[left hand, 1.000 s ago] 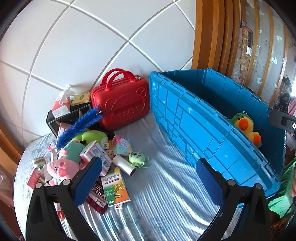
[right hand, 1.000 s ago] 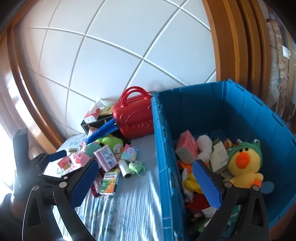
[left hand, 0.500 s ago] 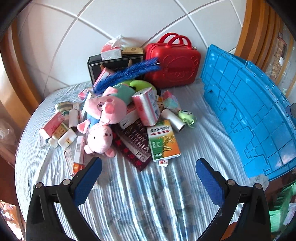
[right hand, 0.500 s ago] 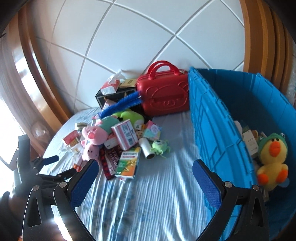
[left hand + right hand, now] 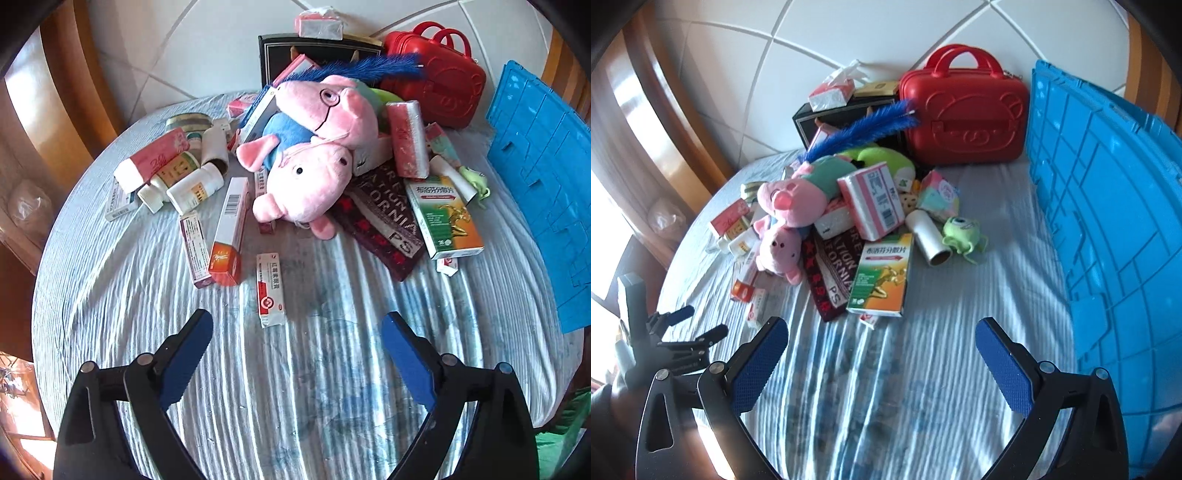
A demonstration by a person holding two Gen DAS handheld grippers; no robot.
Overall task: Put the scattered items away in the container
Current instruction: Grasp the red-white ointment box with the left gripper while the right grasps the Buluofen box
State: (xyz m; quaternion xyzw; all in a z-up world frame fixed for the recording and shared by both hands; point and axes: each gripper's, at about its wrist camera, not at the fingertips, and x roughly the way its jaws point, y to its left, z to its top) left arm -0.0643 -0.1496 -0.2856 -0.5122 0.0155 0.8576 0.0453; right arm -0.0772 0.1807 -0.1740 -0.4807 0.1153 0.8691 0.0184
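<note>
1. The left gripper [image 5: 297, 332], jaws wide but closing on nothing, points at the small white-and-red cardboard medicine box [image 5: 270, 294] just ahead on the striped blue bedsheet [image 5: 295, 387], long axis along the fingers.
2. The right gripper [image 5: 881, 345] gapes empty, farther off.
3. 2 pink pig plush toys [image 5: 306, 184]; 1 blue plastic crate [image 5: 1108, 221] at the sheet's right edge.

The left gripper [image 5: 297, 325] tilts steeply downward, its blue-padded jaws closing from wide with nothing between them. The right gripper [image 5: 881, 334] also angles downward, jaws spread wide and empty, just beside the left one.
</note>
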